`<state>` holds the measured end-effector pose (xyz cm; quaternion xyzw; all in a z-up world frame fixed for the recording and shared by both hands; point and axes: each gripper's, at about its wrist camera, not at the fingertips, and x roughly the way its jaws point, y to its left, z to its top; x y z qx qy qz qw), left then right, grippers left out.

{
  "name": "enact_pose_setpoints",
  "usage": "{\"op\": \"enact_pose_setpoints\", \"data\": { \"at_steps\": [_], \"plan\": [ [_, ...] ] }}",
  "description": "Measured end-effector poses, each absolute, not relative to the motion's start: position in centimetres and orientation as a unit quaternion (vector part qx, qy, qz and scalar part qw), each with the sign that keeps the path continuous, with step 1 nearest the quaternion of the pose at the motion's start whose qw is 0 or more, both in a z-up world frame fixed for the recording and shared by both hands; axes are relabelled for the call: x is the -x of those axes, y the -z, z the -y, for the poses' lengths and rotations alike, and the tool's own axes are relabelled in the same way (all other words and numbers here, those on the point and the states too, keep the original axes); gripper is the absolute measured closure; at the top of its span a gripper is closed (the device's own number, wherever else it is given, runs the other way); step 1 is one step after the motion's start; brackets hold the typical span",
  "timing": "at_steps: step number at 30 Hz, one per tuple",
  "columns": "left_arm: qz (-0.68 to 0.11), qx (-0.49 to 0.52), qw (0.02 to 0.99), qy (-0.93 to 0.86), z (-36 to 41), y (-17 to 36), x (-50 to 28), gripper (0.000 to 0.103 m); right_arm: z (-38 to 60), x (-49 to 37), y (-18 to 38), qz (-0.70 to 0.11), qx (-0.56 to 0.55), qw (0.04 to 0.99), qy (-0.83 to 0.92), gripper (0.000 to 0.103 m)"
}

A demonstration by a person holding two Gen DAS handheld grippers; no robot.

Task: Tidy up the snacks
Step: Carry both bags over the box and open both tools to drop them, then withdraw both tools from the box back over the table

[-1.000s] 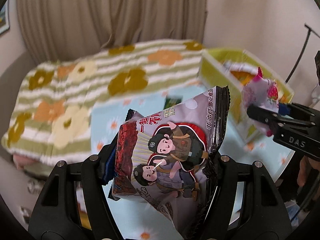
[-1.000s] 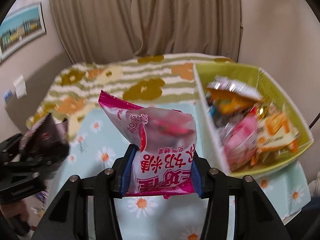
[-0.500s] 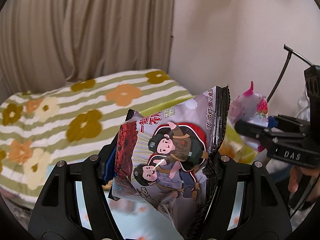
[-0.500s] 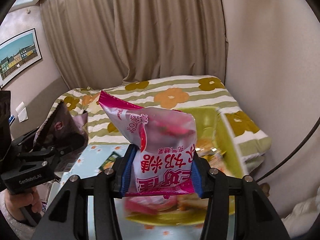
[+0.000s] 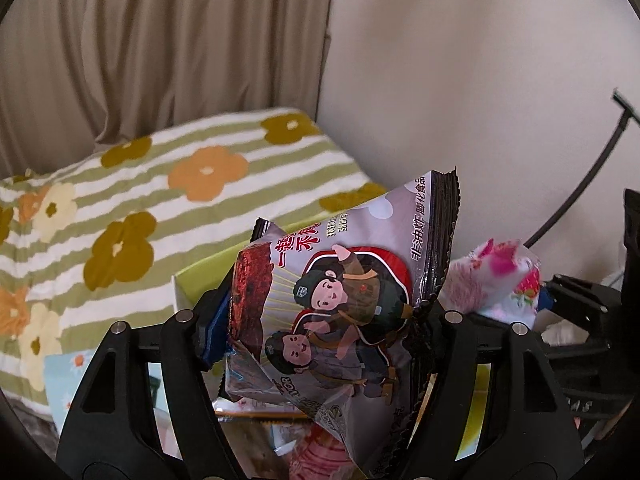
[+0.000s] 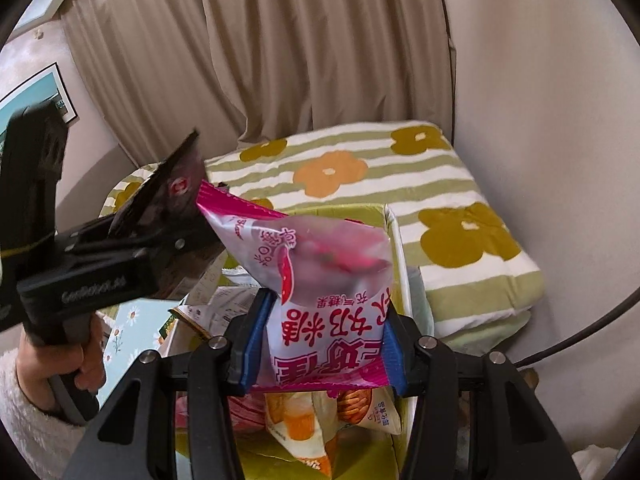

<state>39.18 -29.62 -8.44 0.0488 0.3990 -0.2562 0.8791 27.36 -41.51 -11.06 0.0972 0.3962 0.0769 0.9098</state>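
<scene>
Between the left tongs [image 5: 324,332] sits a grey snack bag [image 5: 340,304] printed with two cartoon figures, tilted with its dark crimped edge up and to the right. Its jaws have just been widening; the bag's right edge touches the right finger, while a gap shows at the blue pad on the left, so whether it is truly squeezed cannot be told. Just right of these tongs a pink-and-white candy bag [image 5: 500,276] shows, blurred.

From the right wrist view, the right tongs [image 6: 324,344] are clenched on that candy bag [image 6: 320,280], blue pads pressing both its sides, red lettering upside down. Directly below them lies a yellow-green box [image 6: 394,240] with other packets inside, among them an orange-and-white packet [image 6: 304,424]. Left of the right tongs, the left tongs hover with the grey bag, gripped by a hand [image 6: 86,360] in a fluffy white sleeve [image 6: 28,428].

Beyond both tongs lies a bed with a green-striped flowered blanket [image 5: 160,192], backed by a beige curtain [image 6: 260,60]. A pale blue daisy-print cloth [image 6: 132,336] covers the bench at the lower left of the box.
</scene>
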Motion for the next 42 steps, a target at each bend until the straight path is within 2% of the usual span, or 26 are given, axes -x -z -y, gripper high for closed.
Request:
{"op": "enact_pose_setpoints", "data": {
  "at_steps": [1,3,4,17,19,20,21,22,42],
  "plan": [
    [-0.408,-0.048,0.875,0.256,29.8,8.7,-39.5,0.028,41.6,-27.6,11.4,-0.4,-0.099,0.908,-0.079,0.057],
    [-0.429,-0.04,0.864,0.262,30.1,9.5,-40.4,0.007,41.8,-27.8,12.0,-0.408,-0.106,0.903,-0.08,0.057],
    [-0.432,-0.038,0.861,0.266,30.0,9.7,-40.5,0.004,42.0,-27.9,12.3,-0.412,-0.108,0.901,-0.08,0.057],
    [-0.441,-0.023,0.862,0.249,25.3,10.0,-38.2,0.003,40.3,-28.3,14.0,-0.442,-0.076,0.89,-0.088,0.056],
    [-0.443,-0.016,0.864,0.241,24.3,10.0,-38.1,0.003,39.7,-28.2,13.8,-0.439,-0.062,0.891,-0.093,0.049],
    [-0.443,-0.014,0.865,0.236,23.7,10.0,-37.9,0.003,39.4,-27.9,13.6,-0.431,-0.054,0.896,-0.095,0.032],
    [-0.442,-0.012,0.866,0.233,23.3,9.9,-37.7,0.003,39.3,-27.7,13.4,-0.421,-0.049,0.901,-0.098,0.008],
    [-0.44,-0.011,0.868,0.229,22.8,9.8,-37.3,0.003,39.2,-27.1,13.1,-0.404,-0.045,0.907,-0.105,0.001],
    [-0.409,-0.019,0.903,0.129,15.6,7.1,-29.0,0.003,35.3,-23.9,9.7,-0.371,-0.018,0.913,-0.168,0.0]
  ]
}}
